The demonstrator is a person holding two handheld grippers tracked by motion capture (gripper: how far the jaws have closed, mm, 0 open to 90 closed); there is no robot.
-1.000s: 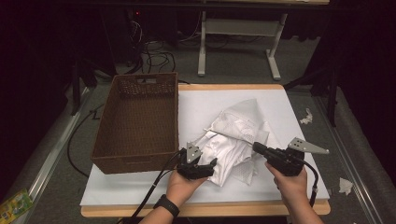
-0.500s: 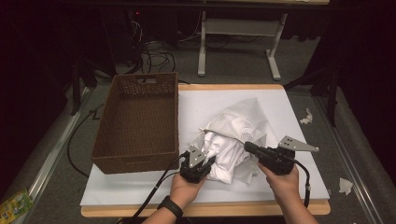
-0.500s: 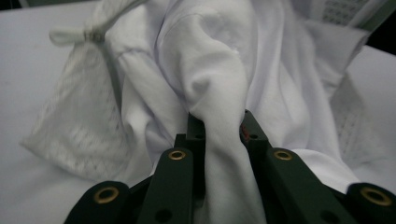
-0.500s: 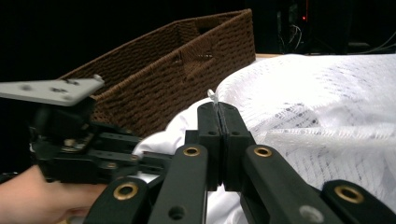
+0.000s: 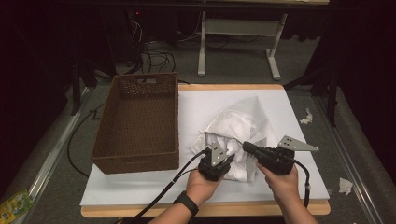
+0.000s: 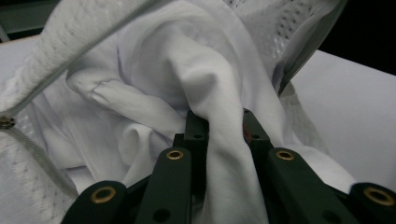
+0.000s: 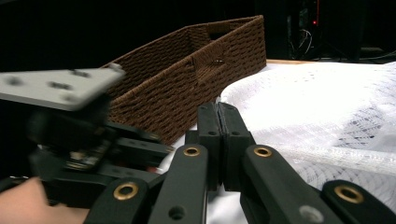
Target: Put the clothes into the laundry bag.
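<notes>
A crumpled white cloth (image 5: 238,122) lies with white mesh fabric and a zip on the table's white sheet (image 5: 140,189), right of centre. My left gripper (image 5: 222,157) is at the heap's near edge. Its jaws have just been closing and now pinch a fold of the smooth white cloth (image 6: 196,70); the left gripper (image 6: 219,123) holds the fold between its pads. My right gripper (image 5: 245,147) points left at the heap's near side. In its own view the right gripper (image 7: 218,110) has its jaws pressed together with nothing visible between them, and the mesh (image 7: 317,107) lies just behind.
An empty brown wicker basket (image 5: 135,161) stands on the table's left half, and in the right gripper view the basket (image 7: 201,60) is beyond the jaws. Paper scraps (image 5: 306,116) lie on the floor at the right. A white stand (image 5: 203,42) is behind the table.
My left hand has moved right and slightly up into the cloth, and its jaws went from wide apart to closed on a fold. The right hand has hardly shifted.
</notes>
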